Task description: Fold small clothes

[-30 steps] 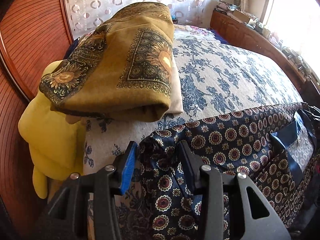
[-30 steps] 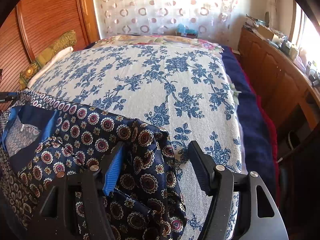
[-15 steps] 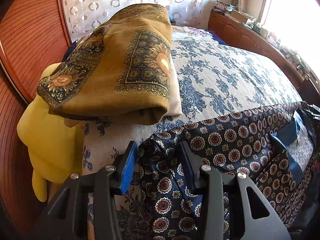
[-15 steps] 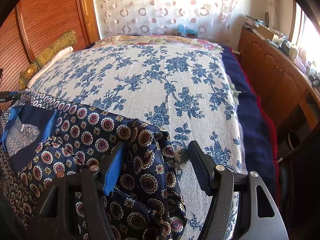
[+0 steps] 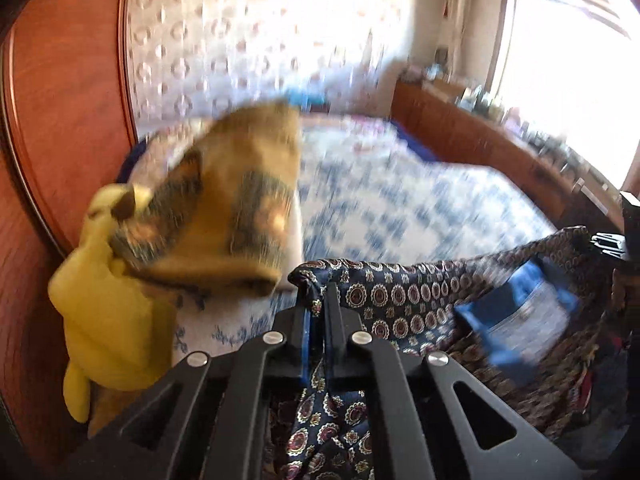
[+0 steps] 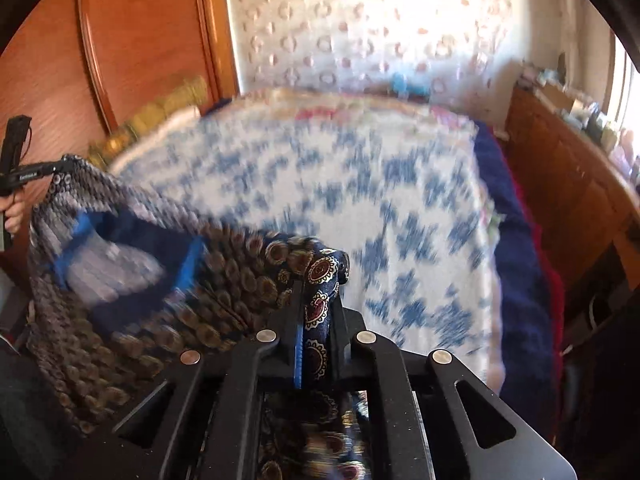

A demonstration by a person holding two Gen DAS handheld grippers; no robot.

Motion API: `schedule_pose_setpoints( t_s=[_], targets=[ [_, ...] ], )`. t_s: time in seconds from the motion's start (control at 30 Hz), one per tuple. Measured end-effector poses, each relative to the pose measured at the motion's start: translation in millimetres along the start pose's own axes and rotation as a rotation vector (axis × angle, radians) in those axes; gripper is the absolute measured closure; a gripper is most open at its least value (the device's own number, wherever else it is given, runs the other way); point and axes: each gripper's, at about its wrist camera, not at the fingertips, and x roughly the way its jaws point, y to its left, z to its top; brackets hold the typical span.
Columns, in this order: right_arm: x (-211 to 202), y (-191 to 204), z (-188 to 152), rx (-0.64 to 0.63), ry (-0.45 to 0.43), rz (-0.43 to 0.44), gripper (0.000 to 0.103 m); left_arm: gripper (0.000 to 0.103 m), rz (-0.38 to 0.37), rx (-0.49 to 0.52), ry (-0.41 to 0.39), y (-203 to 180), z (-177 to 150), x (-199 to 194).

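risk: the thin corner folds pinched in each claw could slip out if the garment is pulled taut, dropping an edge and skewing the fold. left gripper (image 5: 316, 300) is clamped on one corner of the patterned navy garment (image 5: 408, 300); right gripper (image 6: 318, 300), its jaws closing, pinches the other. both point downward, holding the garment slung between them above the floral bedspread (image 6: 340, 200).
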Motion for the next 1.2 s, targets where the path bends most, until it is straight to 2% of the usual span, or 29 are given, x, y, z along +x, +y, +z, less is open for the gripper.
schedule_pose_setpoints(
  t_s=[0.17, 0.3, 0.4, 0.5, 0.57, 0.6, 0.63, 0.7, 0.77, 0.83, 0.9, 1.0, 1.2],
  targets=[
    [-70, 14, 39, -0.066, -0.149, -0.050, 0.097, 0.101, -0.016, 0.005, -0.158, -8, 42, -56],
    [-121, 16, 90, -0.140, -0.258, -0.130, 0.097, 0.101, 0.016, 0.010, -0.257, 1, 92, -82],
    [-139, 9, 132, -0.149, -0.308, -0.159, 0.097, 0.101, 0.044, -0.008, -0.299, 11, 136, -80],
    [-124, -6, 181, -0.136, -0.308, -0.188, 0.097, 0.097, 0.085, -0.020, -0.288, 24, 170, -48],
    [-92, -19, 206, -0.103, -0.267, -0.239, 0.093, 0.091, 0.126, -0.014, -0.242, 26, 179, -18],
    [-75, -26, 213, -0.086, -0.240, -0.258, 0.082, 0.090, 0.138, -0.011, -0.208, 28, 180, 1],
    [-49, -34, 219, -0.065, -0.191, -0.291, 0.062, 0.087, 0.133, -0.006, -0.160, 31, 178, 21],
    [-6, -49, 218, -0.027, -0.110, -0.344, 0.041, 0.084, 0.121, -0.014, -0.082, 35, 163, 48],
    [20, -59, 207, 0.010, -0.065, -0.349, 0.041, 0.079, 0.104, -0.005, -0.041, 37, 141, 62],
    [40, -65, 185, 0.042, -0.033, -0.294, 0.041, 0.073, 0.098, 0.026, 0.005, 26, 119, 68],
    [53, -63, 168, 0.027, -0.004, -0.274, 0.041, 0.068, 0.100, 0.074, 0.045, 15, 97, 72],
    [55, -57, 141, 0.027, 0.020, -0.232, 0.041, 0.065, 0.087, 0.110, 0.077, 3, 71, 72],
    [50, -41, 84, 0.065, 0.042, -0.142, 0.041, 0.063, 0.039, 0.119, 0.092, -25, 31, 59]
  ],
)
